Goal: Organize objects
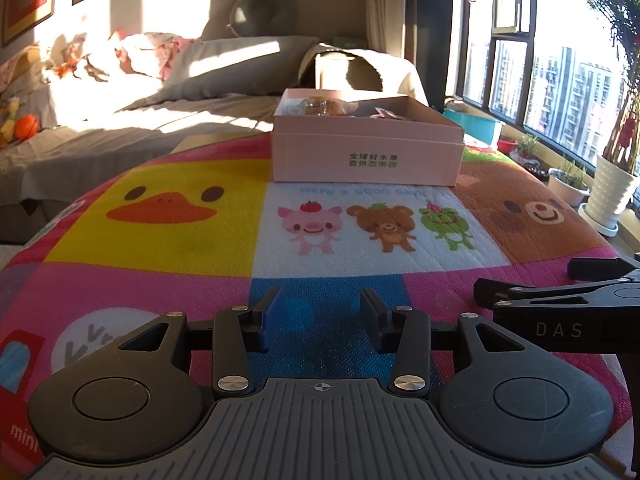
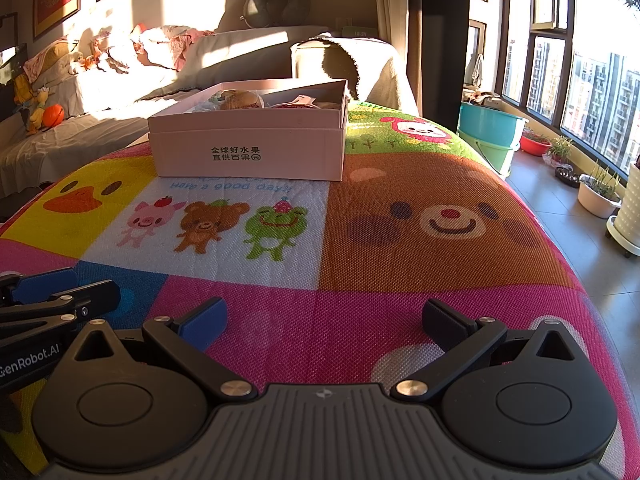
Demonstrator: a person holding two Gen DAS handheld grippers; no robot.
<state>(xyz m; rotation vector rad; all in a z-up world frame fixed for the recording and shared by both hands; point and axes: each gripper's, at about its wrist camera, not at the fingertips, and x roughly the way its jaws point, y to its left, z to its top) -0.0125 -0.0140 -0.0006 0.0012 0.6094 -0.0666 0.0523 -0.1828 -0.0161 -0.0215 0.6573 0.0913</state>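
Note:
A pink cardboard box (image 1: pixel 366 148) with green print stands at the far side of the cartoon play mat (image 1: pixel 180 248); it also shows in the right wrist view (image 2: pixel 248 148). Several small items lie inside it, among them a round brownish one (image 2: pixel 240 99) and a red-and-white one (image 2: pixel 296 103). My left gripper (image 1: pixel 320 314) is open and empty, low over the mat's near blue patch, well short of the box. My right gripper (image 2: pixel 326 318) is wide open and empty over the near pink patch. Each gripper shows at the edge of the other's view.
A grey sofa (image 1: pixel 192 80) with cushions and toys runs behind the mat. Windows line the right side. Teal and green tubs (image 2: pixel 490 132), small potted plants (image 2: pixel 598 190) and a white planter (image 1: pixel 610 192) stand on the tiled floor (image 2: pixel 560 208) to the right of the mat.

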